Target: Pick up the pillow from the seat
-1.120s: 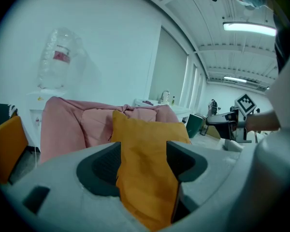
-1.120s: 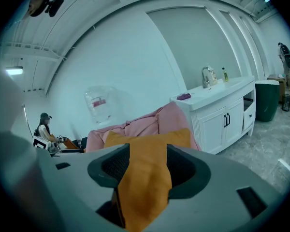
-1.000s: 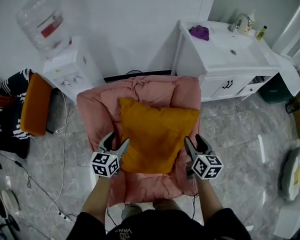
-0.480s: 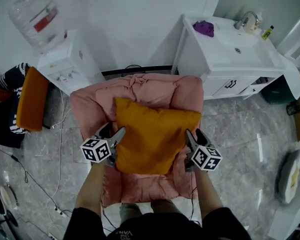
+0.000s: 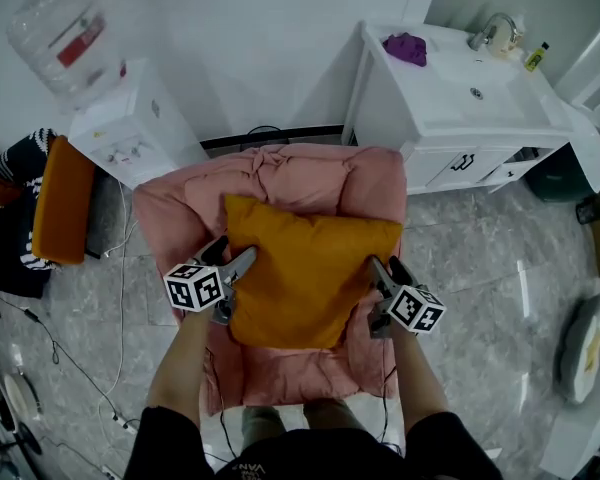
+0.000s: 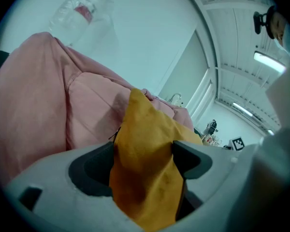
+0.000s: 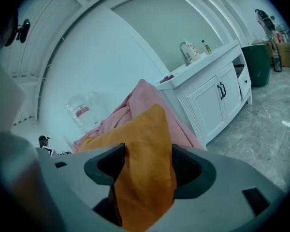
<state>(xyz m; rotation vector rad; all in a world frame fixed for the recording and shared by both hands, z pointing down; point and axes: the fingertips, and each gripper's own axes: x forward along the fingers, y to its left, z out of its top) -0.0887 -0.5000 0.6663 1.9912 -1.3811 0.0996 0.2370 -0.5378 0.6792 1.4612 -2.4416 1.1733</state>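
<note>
- Head view: pillow (image 5: 305, 278) lies on the pink seat (image 5: 300, 173); my left gripper (image 5: 242, 260) and right gripper (image 5: 380, 268) are at its two side edges.
- Left gripper view: my jaws are opening, pillow edge between them.
- Right gripper view: jaws opening too, pillow edge between them.

No words or numbers can be read. The bottle (image 5: 55, 28) has a red label (image 5: 68, 40) with print too small to read. Two cubes (image 5: 192, 288) (image 5: 417, 309) show black-and-white square markers. Pale lettering on the shirt (image 5: 248, 466) is illegible.
</note>
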